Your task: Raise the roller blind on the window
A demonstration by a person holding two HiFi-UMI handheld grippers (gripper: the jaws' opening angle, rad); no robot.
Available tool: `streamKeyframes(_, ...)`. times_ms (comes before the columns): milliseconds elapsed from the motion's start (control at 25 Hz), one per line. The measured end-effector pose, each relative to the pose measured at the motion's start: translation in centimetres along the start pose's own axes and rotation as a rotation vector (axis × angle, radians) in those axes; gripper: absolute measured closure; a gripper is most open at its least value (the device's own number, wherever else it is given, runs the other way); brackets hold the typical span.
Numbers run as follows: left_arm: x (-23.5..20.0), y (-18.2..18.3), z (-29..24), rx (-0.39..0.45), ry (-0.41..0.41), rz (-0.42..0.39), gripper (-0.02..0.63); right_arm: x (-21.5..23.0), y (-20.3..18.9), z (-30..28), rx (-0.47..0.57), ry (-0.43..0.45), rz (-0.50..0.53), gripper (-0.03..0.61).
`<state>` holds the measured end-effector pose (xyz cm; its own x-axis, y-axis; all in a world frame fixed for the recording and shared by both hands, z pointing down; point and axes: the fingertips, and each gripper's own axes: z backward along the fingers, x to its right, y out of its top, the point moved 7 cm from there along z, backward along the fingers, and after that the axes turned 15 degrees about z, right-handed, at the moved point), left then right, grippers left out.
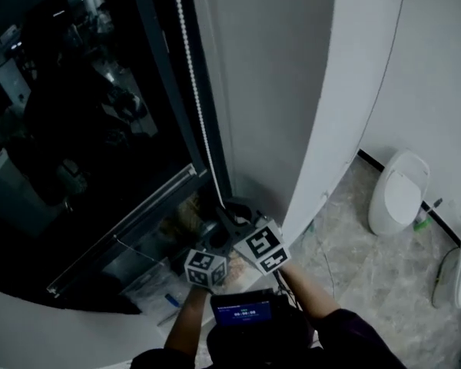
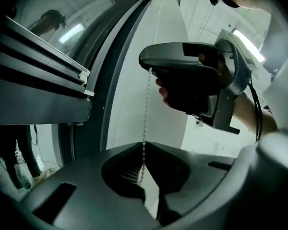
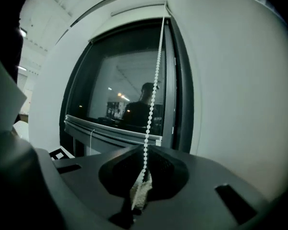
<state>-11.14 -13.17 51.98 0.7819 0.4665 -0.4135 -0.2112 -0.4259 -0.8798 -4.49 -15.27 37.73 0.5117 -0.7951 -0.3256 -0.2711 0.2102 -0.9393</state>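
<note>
**A:** What is the left tool point(image 2: 145, 176) doing?

**B:** Its jaws are pressing together on the bead chain point(image 2: 145, 114), which is running straight up out of them at the lower middle of the left gripper view.

**A:** And the right tool point(image 3: 144, 176)?

**B:** It is pinching the same chain higher up. In the left gripper view it is hanging at the upper right, with a hand point(image 2: 164, 91) wrapping round its grip.

**A:** Where is the chain going?

**B:** It is climbing beside the dark window frame point(image 3: 180, 90) toward the top middle of the right gripper view.

**A:** And the roller blind point(image 3: 113, 129)?

**B:** Its bottom bar point(image 3: 86, 124) is lying across the lower part of the window point(image 3: 129, 75), left of the chain, with a thin cord point(image 3: 92, 137) dangling under it. Above the bar everything is looking dark and reflective, so I cannot tell cloth from glass.

**A:** And around them?

**B:** In the head view both tools are sitting close together at the lower middle. A curved white wall point(image 1: 323, 91) is rising right of the chain, and a pale stone floor point(image 1: 369, 267) is showing at the lower right.
</note>
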Motion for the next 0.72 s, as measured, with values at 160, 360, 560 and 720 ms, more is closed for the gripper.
streamKeyframes(160,0.5,0.0,1.6,0.018,-0.013,0.089,0.601,0.7,-1.3,0.9,0.003,-0.052,-0.070,0.566)
streamKeyframes(360,-0.2,5.5,3.5,0.191,-0.047,0.124,0.601,0.5,-4.2,-1.0,-0.063,-0.031,-0.050,0.566)
streamKeyframes(560,1.9,9.1,4.7,0.283,-0.086,0.047,0.601,-1.5,-8.2,-0.9,-0.118,0.029,-0.124,0.566)
streamKeyframes(720,3.4,11.1,4.4,0.323,-0.101,-0.016,0.600,-2.1,-7.6,-0.2,-0.101,0.067,-0.093,0.565)
